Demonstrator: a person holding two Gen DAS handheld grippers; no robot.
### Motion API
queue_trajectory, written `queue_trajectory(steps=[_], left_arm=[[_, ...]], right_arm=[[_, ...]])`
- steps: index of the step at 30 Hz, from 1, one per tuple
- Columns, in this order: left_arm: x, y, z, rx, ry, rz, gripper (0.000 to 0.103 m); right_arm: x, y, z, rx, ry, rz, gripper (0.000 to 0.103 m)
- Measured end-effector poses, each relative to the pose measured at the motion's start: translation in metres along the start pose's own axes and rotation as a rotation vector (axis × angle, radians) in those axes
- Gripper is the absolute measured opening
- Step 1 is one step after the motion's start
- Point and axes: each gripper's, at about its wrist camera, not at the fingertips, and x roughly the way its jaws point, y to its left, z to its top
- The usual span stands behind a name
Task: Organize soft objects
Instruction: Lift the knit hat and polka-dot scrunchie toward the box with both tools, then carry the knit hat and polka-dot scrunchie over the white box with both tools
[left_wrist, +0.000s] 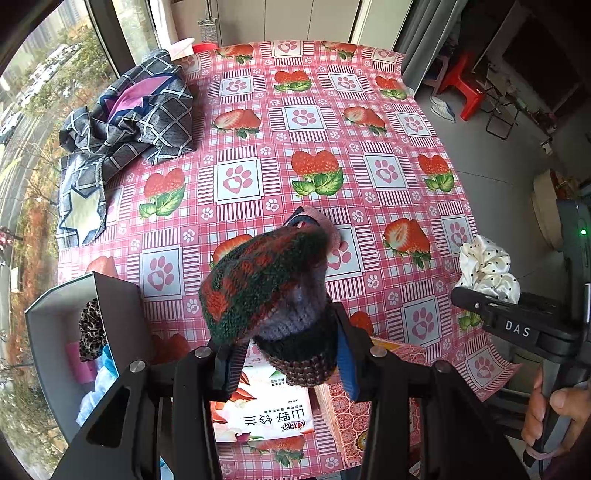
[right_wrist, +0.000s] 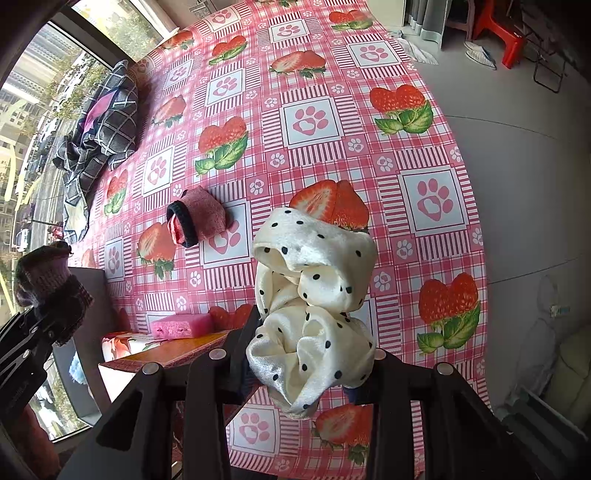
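My left gripper (left_wrist: 288, 354) is shut on a knitted hat (left_wrist: 266, 284) of red, green and purple wool, held above the table; the hat also shows in the right wrist view (right_wrist: 48, 280). My right gripper (right_wrist: 306, 354) is shut on a white satin scrunchie with black dots (right_wrist: 314, 306), also seen at the right of the left wrist view (left_wrist: 487, 269). A pink knitted piece with a dark rim (right_wrist: 199, 218) lies on the strawberry tablecloth (right_wrist: 314, 118), partly hidden behind the hat in the left wrist view (left_wrist: 325, 221).
A grey open box (left_wrist: 55, 332) at the near left holds soft items, among them a leopard-print one (left_wrist: 90, 328). A checked grey cloth (left_wrist: 129, 122) is heaped at the far left. A pink sponge (right_wrist: 181, 325) lies on an orange patterned box (right_wrist: 177, 350). A tissue pack (left_wrist: 266, 410) lies below my left gripper.
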Motion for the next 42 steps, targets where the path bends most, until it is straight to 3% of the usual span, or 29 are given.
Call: queue_trajectory(steps=[19, 42], left_arm=[[-0.015, 0.036, -0.084, -0.034, 0.063, 0.004, 0.046], [-0.041, 0.087, -0.120, -0.133, 0.013, -0.007, 0.046]], right_arm=[[-0.038, 0.045, -0.054, -0.044, -0.010, 0.067, 0.037], [-0.046, 0.136, -0.098, -0.230, 0.010, 0.065, 0.037]])
